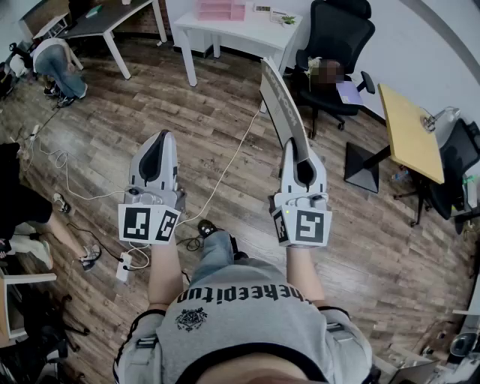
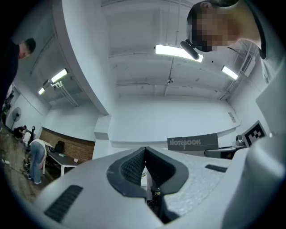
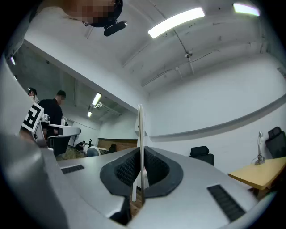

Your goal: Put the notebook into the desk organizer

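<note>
My right gripper [image 1: 298, 150] is shut on a thin grey notebook [image 1: 282, 101], which sticks up and away from it over the wooden floor. In the right gripper view the notebook [image 3: 140, 129] shows edge-on, pinched between the dark pads of the right gripper [image 3: 140, 167]. The left gripper view shows its cover [image 2: 192, 143] printed "NOTEBOOK". My left gripper [image 1: 160, 141] is held level with the right one, a little to its left. Its jaws are shut with nothing between them in the left gripper view [image 2: 145, 156]. A pink tray-like organizer [image 1: 221, 10] sits on the white table [image 1: 251, 34] far ahead.
A black office chair [image 1: 337, 41] stands right of the white table. A yellow table [image 1: 409, 131] is at the right. Cables [image 1: 225, 172] and a power strip [image 1: 124, 266] lie on the floor. A bent-over person [image 1: 60, 64] is at the far left.
</note>
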{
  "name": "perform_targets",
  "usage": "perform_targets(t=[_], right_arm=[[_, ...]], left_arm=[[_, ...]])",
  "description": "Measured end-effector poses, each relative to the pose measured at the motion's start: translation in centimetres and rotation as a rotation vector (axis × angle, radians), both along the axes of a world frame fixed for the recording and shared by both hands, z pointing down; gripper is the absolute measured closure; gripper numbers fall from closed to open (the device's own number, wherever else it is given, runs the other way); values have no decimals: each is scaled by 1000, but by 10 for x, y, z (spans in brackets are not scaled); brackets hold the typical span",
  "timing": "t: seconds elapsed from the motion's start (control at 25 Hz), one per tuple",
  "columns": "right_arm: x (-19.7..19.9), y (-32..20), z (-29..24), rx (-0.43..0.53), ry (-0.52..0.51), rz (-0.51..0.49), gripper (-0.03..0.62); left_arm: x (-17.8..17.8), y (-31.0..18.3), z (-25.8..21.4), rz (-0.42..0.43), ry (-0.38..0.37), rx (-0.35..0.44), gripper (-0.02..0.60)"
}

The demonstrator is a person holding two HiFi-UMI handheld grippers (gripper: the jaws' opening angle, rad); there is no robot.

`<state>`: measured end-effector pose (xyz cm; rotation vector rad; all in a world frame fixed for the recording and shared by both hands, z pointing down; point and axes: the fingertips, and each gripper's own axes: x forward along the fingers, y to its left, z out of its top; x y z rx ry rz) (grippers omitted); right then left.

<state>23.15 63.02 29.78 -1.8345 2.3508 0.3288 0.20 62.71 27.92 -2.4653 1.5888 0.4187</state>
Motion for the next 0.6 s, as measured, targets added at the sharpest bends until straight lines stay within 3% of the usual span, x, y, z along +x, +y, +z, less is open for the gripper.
perform_targets(t=[0.6], right_arm=[[6,0,5,-7,8,9,585]], left_arm=[[6,-1,6,-3,2,-11,578]])
